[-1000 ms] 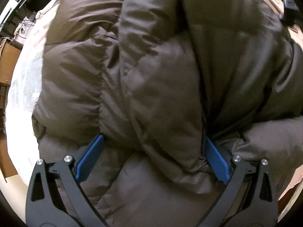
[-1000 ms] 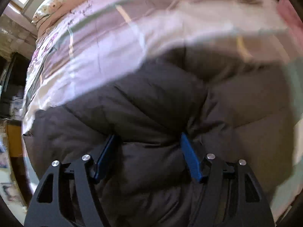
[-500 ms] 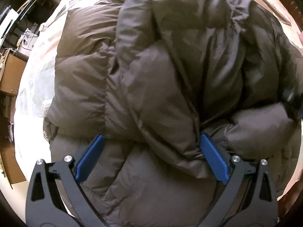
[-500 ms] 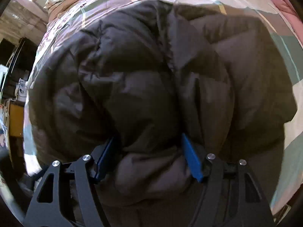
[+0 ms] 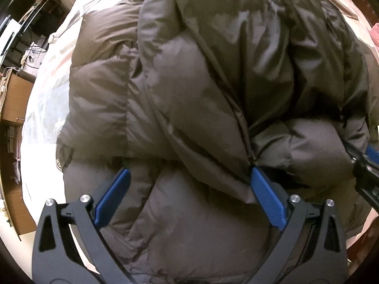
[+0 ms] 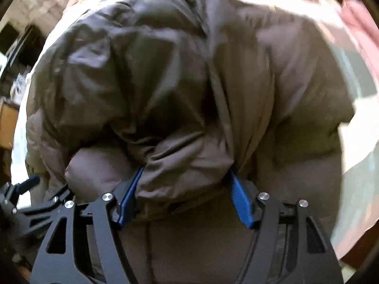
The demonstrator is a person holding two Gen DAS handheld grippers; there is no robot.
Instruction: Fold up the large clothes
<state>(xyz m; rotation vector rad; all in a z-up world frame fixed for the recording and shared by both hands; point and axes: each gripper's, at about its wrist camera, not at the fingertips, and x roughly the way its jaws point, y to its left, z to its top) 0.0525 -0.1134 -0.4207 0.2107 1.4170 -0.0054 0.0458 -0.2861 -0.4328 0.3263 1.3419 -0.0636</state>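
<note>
Bedroom setting: pale bedspread [image 5: 45,108] over a bed, cupboards [image 5: 14,94] at the far left edge.

Item: brown padded jacket [image 5: 213,82], large, quilted, lying bunched on the bedspread. One thick layer is doubled over another, so a fold appears partly made.

Left gripper [image 5: 188,197]: jaws spread wide, blue pads [image 5: 111,198] set either side of a puffy ridge near the jacket's lower edge. Whether they pinch the fabric or merely straddle it cannot be told.

Right gripper [image 6: 186,197]: jaws part-way apart, pads pressing into a rolled bulge of jacket [image 6: 189,94] that fills the gap; likely a hold on it, kept to carry the layer across.

Placement note: both tools sit side by side along the near edge, probably so the bulky cloth moves evenly and does not spring back.
</note>
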